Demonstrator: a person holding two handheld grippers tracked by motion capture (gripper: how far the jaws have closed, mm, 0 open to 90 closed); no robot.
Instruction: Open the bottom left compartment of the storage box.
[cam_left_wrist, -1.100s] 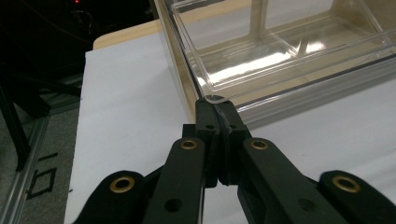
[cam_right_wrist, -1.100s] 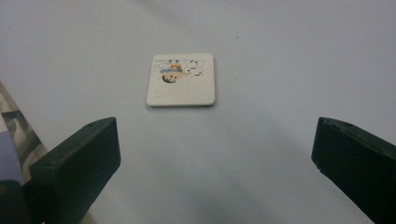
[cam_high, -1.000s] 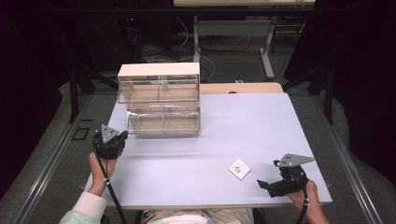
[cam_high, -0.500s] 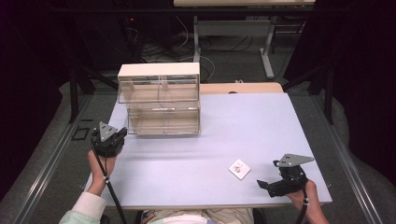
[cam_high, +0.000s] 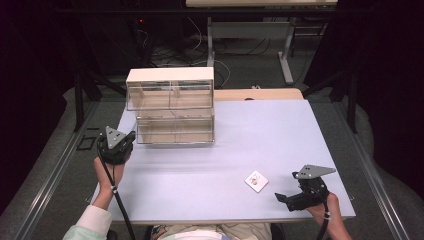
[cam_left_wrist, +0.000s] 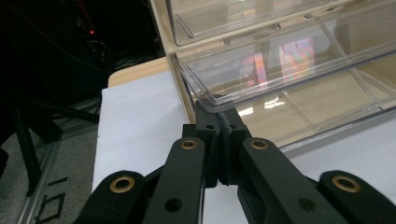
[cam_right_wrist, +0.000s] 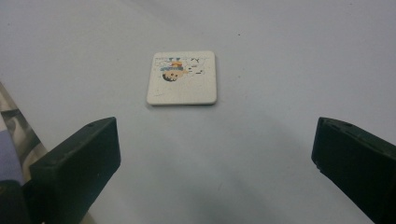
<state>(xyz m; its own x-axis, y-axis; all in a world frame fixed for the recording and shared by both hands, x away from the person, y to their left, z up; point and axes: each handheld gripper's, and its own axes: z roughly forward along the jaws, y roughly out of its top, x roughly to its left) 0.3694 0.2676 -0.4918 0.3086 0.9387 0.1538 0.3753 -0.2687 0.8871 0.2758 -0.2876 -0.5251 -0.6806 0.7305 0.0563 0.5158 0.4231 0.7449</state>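
Dark room w/ black curtains, cables on the floor behind; your pale table (cam_high: 280, 135) fills the middle of the high view. Going L to R: your left gripper (cam_high: 118, 145) sits at the table's 9 o'clock edge, jaws clenched tight, nothing between them. In the left gripper view the closed tips (cam_left_wrist: 219, 122) are right under the front corner of the lower clear drawer (cam_left_wrist: 299, 79); can't tell if they touch it. That drawer belongs to the drawer cabinet (cam_high: 171, 107), which stands at approx 11 o'clock on the table, white top, two rows of clear drawers. At approx 5 o'clock lies a small white tile (cam_high: 256, 181) w/ a cartoon print, flat on the table. Your right gripper (cam_high: 295, 200) is near it, further round at 5 o'clock by the near edge, jaws released & wide; in the right gripper view the tile (cam_right_wrist: 182, 77) lies ahead of the jaws, not between them.
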